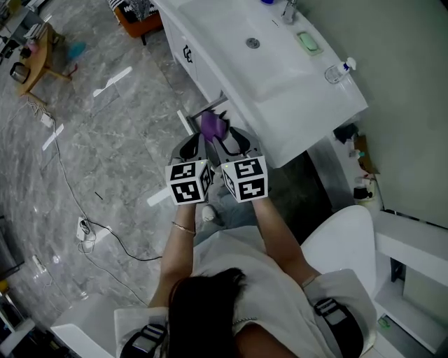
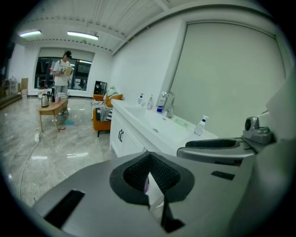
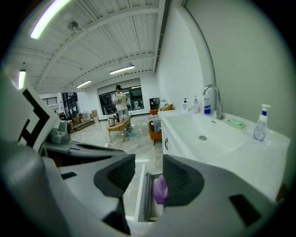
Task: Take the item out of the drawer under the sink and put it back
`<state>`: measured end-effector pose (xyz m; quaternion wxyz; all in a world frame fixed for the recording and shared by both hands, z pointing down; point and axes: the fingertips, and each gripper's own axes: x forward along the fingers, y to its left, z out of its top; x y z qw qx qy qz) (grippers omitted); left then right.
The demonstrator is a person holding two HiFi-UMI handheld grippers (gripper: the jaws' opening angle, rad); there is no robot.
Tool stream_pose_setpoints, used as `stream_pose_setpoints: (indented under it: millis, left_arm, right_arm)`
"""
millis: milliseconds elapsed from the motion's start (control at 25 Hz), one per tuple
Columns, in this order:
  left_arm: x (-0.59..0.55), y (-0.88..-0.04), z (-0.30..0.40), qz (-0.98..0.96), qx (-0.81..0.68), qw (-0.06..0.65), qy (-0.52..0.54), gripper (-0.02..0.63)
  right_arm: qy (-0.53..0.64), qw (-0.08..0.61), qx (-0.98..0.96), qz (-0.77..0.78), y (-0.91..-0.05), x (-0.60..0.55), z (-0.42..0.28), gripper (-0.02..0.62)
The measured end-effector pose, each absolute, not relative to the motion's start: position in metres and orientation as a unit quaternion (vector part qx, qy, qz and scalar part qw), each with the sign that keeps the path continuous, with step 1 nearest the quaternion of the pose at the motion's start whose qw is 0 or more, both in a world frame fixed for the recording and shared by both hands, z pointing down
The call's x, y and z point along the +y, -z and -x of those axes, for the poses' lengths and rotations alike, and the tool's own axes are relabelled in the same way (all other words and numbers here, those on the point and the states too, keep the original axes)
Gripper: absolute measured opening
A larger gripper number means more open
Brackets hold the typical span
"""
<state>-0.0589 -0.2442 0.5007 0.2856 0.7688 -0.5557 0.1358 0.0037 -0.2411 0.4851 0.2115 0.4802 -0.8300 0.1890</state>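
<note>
A purple item (image 1: 211, 124) lies in the open drawer (image 1: 187, 123) under the white sink counter (image 1: 329, 115). Both grippers hang side by side just in front of the drawer, pointing down into it. My left gripper (image 1: 198, 141) is shut, its pads meeting at the tips (image 2: 149, 156), with nothing gripped; a sliver of purple (image 2: 146, 185) shows below them. My right gripper (image 1: 232, 135) is open (image 3: 149, 162). Through its gap I see the drawer's front panel (image 3: 141, 196) and the purple item (image 3: 160, 190) beyond, beside the right pad (image 3: 178, 178), not pressed.
On the counter stand a spray bottle (image 1: 341, 70), a green soap dish (image 1: 308, 42) and a faucet (image 1: 288, 10). A cable (image 1: 84, 227) trails over the grey floor. A wooden table (image 1: 38, 59) and orange chair (image 1: 136, 21) stand far off. A person (image 2: 62, 74) stands across the room.
</note>
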Motion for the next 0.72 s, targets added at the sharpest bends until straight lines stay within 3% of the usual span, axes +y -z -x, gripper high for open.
stream_pose_setpoints:
  millis: [720]
  left_arm:
    - [-0.284, -0.566, 0.069, -0.742, -0.561, 0.328, -0.164, 0.003]
  right_arm:
    - [-0.239, 0.258, -0.813, -0.465, -0.556, -0.281, 0.004, 0.252]
